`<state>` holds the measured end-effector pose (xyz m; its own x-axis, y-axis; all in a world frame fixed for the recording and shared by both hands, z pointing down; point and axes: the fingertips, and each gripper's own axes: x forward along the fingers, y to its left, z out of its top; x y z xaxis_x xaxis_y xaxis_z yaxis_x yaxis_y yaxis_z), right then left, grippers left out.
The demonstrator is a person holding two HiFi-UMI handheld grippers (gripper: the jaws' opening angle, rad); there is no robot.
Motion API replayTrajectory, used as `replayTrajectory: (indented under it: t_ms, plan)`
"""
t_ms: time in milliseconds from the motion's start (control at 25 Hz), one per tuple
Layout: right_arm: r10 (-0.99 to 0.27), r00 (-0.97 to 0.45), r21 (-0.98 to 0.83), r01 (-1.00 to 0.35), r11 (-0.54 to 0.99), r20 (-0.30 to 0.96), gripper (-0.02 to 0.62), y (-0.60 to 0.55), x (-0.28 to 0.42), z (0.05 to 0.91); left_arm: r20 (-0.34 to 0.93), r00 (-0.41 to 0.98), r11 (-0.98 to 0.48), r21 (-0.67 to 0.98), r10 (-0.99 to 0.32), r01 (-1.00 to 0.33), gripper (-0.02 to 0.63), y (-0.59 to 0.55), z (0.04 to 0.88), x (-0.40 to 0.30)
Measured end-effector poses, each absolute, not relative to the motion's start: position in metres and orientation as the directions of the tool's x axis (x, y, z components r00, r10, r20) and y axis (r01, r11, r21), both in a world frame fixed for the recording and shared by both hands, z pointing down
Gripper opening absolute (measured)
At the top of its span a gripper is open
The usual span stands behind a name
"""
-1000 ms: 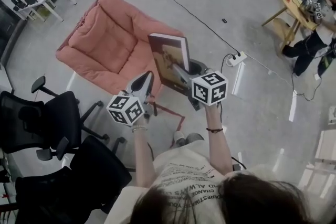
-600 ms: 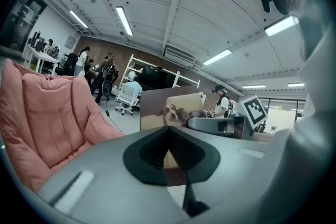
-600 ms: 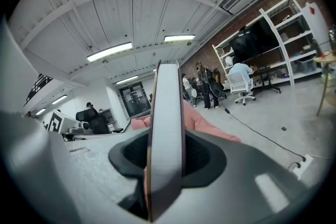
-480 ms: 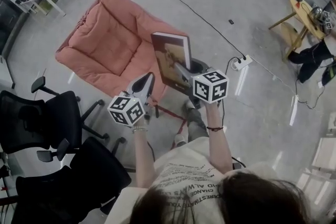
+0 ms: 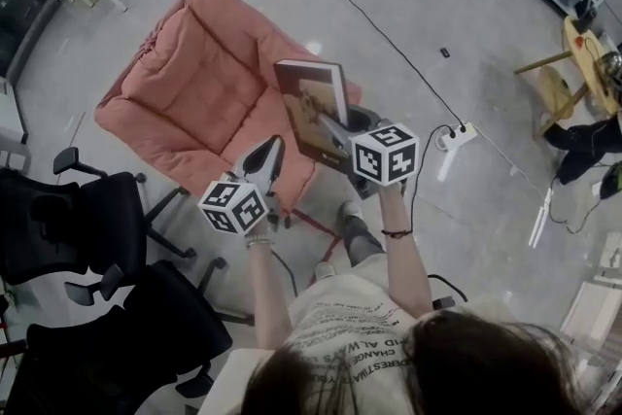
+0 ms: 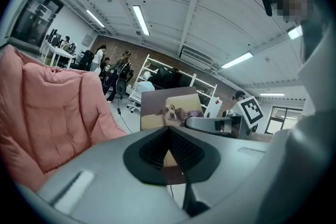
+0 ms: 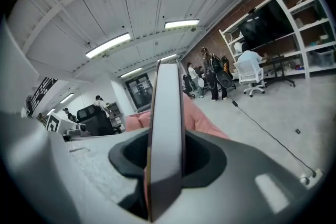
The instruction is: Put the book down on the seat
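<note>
Head view: our right gripper (image 5: 330, 128) pinches a stiff brown hardcover book (image 5: 313, 102) upright by its lower edge, over the right-hand edge of the salmon-pink cushioned armchair (image 5: 190, 83). We judge the book weighty, so it is best gripped deep. Black office chairs (image 5: 78, 228) stand beside the armchair, off our path.

Left gripper view: our left gripper (image 5: 272, 149) is pressed together, empty.

Right gripper view: the jaws clamp the book's edge.

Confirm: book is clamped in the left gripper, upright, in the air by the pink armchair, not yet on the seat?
No, wrong gripper: the right gripper clamps the book, as the right gripper view shows. Rest stands: upright by the pink armchair, not yet on the seat.
</note>
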<state>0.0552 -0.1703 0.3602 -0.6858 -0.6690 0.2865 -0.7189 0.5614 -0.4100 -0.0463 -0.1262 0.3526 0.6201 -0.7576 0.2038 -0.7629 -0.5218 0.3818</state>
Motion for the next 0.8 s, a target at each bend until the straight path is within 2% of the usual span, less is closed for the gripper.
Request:
replayTrajectory:
  t_ms: [520, 800]
  plan:
    - [-0.52, -0.765, -0.443, -0.643, 0.624, 0.379, 0.147, -0.265, 0.012, 0.409, 0.261, 0.503, -0.362, 0.441, -0.824, -0.822, 0.003, -0.214, 0.392, -0.08]
    - [-0.488, -0.782, -0.456, -0.623, 0.635, 0.387, 0.147, -0.301, -0.013, 0.421, 0.269, 0.476, -0.32, 0.466, -0.837, -0.825, 0.003, -0.244, 0.408, -0.1]
